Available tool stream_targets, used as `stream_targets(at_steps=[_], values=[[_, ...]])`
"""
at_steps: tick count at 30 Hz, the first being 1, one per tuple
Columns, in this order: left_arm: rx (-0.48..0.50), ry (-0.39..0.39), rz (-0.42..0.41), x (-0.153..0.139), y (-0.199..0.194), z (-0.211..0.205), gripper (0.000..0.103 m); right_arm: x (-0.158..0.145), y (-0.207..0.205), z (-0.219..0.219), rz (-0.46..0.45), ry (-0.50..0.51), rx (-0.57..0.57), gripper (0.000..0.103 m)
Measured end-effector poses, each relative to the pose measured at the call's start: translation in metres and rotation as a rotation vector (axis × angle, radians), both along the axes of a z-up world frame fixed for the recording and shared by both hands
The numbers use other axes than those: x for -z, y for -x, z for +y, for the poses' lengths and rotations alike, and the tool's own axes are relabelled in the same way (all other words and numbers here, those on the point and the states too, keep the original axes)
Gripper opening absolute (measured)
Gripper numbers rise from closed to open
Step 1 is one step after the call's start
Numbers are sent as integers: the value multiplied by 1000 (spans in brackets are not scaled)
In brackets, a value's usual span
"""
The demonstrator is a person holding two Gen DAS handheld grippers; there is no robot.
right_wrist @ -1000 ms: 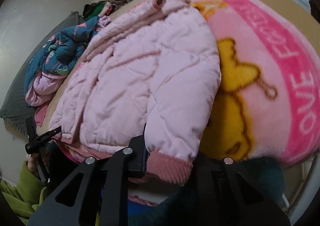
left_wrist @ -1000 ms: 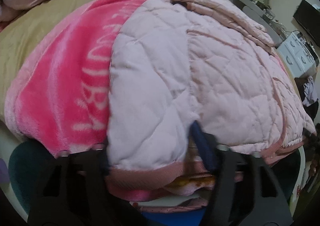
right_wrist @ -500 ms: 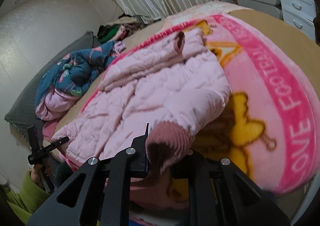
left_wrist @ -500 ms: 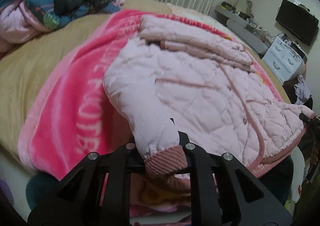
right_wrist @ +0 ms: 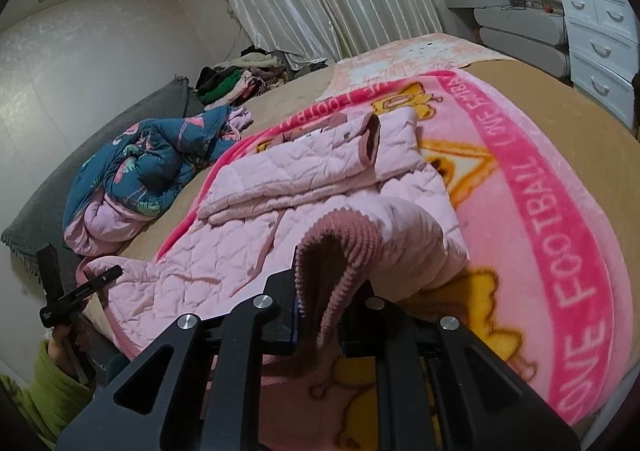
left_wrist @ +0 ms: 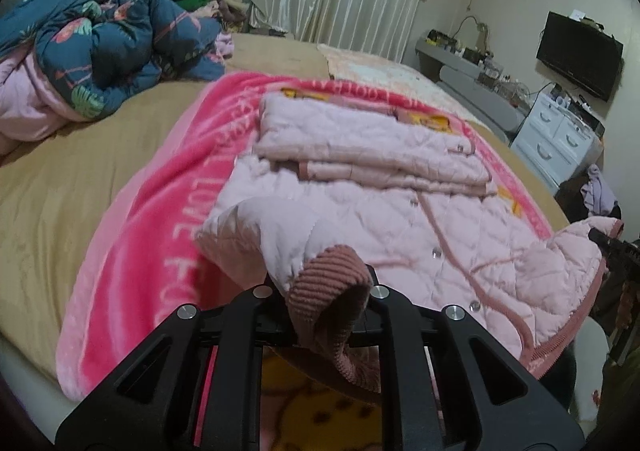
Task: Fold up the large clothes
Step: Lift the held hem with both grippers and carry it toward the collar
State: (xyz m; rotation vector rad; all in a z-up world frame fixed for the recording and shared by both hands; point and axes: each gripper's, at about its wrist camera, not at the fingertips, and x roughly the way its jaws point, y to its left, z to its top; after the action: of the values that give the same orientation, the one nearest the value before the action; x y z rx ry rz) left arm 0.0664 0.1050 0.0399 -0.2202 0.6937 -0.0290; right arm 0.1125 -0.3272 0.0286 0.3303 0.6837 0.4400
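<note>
A pale pink quilted jacket (left_wrist: 400, 187) lies on a pink blanket (left_wrist: 152, 219) on the bed, its top part folded down. My left gripper (left_wrist: 328, 291) is shut on a ribbed dusty-pink cuff (left_wrist: 332, 275) at the jacket's near left corner and holds it raised. In the right wrist view the jacket (right_wrist: 280, 195) stretches away, and my right gripper (right_wrist: 320, 299) is shut on the other ribbed cuff (right_wrist: 336, 247), also lifted. The other gripper (right_wrist: 80, 291) shows at the jacket's far corner.
A blue floral duvet (left_wrist: 108, 39) is bunched at the bed's head, also in the right wrist view (right_wrist: 148, 167). A clothes pile (right_wrist: 236, 79) lies by the curtains. White drawers (left_wrist: 560, 135), a TV (left_wrist: 580, 43) and a grey shelf stand to the right.
Both grippers have risen and pulled back with the cuffs, lifting the sleeves off the blanket. The views now look along the whole bed instead of down onto the jacket.
</note>
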Motion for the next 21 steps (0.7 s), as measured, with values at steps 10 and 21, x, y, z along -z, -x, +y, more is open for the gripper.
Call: stream_targets(at_steps=[10, 21], values=[[-3, 17, -38, -20, -18, 1, 7, -5, -15, -7, 8, -42, 34, 12], [-38, 87, -80, -41, -32, 18, 7, -33, -28, -13, -37, -78, 55, 12]])
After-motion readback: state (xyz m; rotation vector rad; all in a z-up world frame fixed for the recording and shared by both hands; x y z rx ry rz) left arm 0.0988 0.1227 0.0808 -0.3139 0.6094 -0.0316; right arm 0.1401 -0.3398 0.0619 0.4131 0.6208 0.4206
